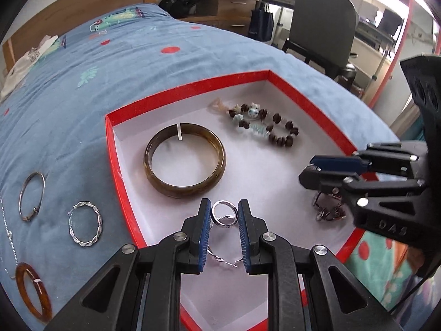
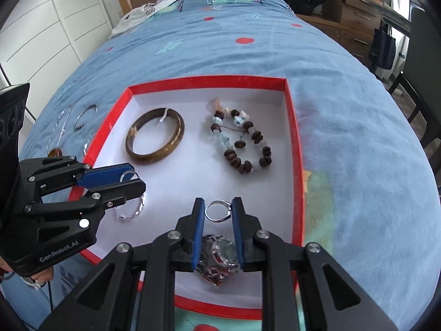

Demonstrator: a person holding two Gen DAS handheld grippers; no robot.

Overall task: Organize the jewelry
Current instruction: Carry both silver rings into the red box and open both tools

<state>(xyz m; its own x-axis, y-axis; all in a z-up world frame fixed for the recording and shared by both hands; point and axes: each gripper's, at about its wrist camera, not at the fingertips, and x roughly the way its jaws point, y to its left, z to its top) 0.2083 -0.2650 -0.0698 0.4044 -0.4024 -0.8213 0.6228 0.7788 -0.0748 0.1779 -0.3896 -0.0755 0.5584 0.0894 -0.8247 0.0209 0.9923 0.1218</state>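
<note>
1. Over the near end of the red box (image 1: 121,149) on the bed, the left gripper (image 1: 223,213) pinches a silver ring (image 1: 223,211) upright between narrowly parted fingers.
2. The right gripper (image 2: 218,211) likewise pinches a stone ring (image 2: 217,211), standing on edge.
3. Each ring hangs above the box floor: left ring nearest the twisted hoop (image 2: 131,210), right ring over the watch (image 2: 220,256).

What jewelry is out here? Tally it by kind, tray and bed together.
ring: 2
bangle: 3
twisted hoop: 2
beaded bracelet: 1
watch: 1
chain: 1
Total: 10
</note>
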